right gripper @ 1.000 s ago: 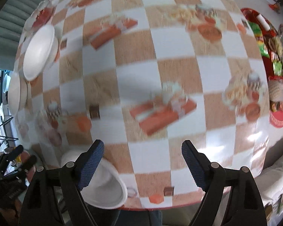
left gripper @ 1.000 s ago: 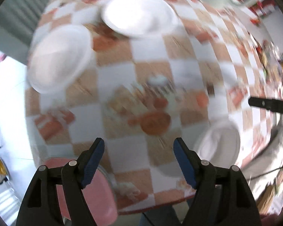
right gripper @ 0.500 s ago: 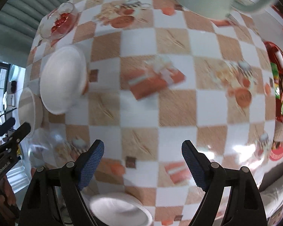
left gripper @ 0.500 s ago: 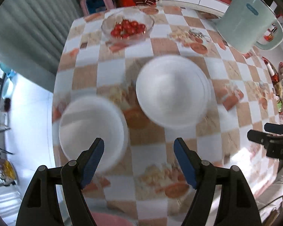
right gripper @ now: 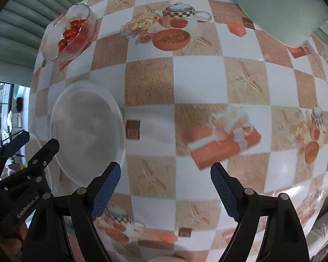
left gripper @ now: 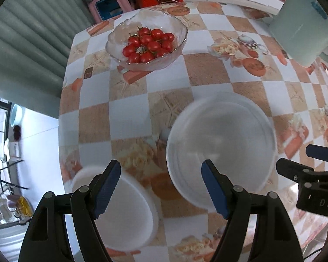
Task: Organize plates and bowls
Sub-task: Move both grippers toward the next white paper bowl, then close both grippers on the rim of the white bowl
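On the checkered tablecloth (left gripper: pixel 131 113), a white plate (left gripper: pixel 220 144) lies below the left gripper (left gripper: pixel 160 187), a white bowl (left gripper: pixel 129 214) near its left finger. Both it and the right gripper (right gripper: pixel 164 192) stand wide, empty. Glass bowl of cherry tomatoes (left gripper: pixel 147 43) sits beyond.

The checked orange-and-white tablecloth (left gripper: pixel 207 74) looks like smooth wipe-clean plastic, catching a soft sheen near its right edge. On it, the round white bowl (left gripper: pixel 220 139) has a glossy, glazed look, as does the smaller white bowl (left gripper: pixel 129 214) at the near left. Far left, the clear glass bowl (left gripper: pixel 179 32) is rippled and shiny around glossy red cherry tomatoes (left gripper: pixel 148 44). The pale green jug (left gripper: pixel 301 21) at far right appears matt plastic.
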Tool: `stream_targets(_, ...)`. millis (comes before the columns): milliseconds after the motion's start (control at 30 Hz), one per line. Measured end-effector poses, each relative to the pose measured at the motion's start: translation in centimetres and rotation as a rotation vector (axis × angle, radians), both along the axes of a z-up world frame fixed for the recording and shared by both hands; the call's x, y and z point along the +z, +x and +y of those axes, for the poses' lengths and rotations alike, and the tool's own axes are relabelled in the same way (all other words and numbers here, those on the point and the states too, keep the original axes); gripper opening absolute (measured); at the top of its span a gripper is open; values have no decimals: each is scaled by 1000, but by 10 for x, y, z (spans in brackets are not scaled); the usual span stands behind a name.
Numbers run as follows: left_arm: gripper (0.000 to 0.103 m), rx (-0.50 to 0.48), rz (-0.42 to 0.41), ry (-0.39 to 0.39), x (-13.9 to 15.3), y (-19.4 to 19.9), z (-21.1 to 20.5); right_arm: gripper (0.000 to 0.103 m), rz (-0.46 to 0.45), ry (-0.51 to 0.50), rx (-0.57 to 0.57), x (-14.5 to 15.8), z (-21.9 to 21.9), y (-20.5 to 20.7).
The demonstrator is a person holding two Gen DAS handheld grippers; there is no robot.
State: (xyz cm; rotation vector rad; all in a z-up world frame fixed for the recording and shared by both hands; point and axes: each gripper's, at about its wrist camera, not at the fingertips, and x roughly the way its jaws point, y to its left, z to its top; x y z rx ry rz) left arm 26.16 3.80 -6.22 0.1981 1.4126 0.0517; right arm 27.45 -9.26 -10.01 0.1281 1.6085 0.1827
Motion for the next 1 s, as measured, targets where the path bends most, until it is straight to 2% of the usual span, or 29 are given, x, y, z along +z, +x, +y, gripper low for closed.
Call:
stream_targets(267,79,-47,37,28,-23,21,-4,85,19,18,15,-22,25,14)
stream_targets(333,79,-59,46,41,-27,23,-6,77,23,25,14,-27,28,15)
stream_targets(400,79,-68,57,41,-31,24,-6,58,45,45,4,-32,28,16)
stream_targets(500,78,-61,83,18,-39,26,-5,47,56,79,-22,-37,29,17)
stream_targets(533,74,-57,89,3,-41,26,-4,44,60,101,-18,-37,30,17)
stream_targets(567,65,-53,101,-19,-43,27,-4,38,62,121,-9,-37,33,17)
stream_targets(600,58,-49,114,-40,-45,27,-4,37,57,119,0,-35,32,16)
stream_targets(633,45,-42,131,-68,-48,28,-4,36,48,115,12,-33,34,16)
stream_targets(667,37,-32,146,-93,-50,28,-4,28,47,120,22,-32,37,16)
stream_targets(700,37,-26,146,-100,-50,28,-4,20,53,131,26,-32,39,15)
stream_targets(733,37,-26,135,-99,-49,27,-6,19,59,128,33,-32,43,14)
stream_targets(900,34,-62,136,-87,-47,13,-17,17,83,103,58,-36,46,2)
stream_targets(1000,34,-80,143,-93,-49,-10,-29,17,92,75,86,-37,39,-14)
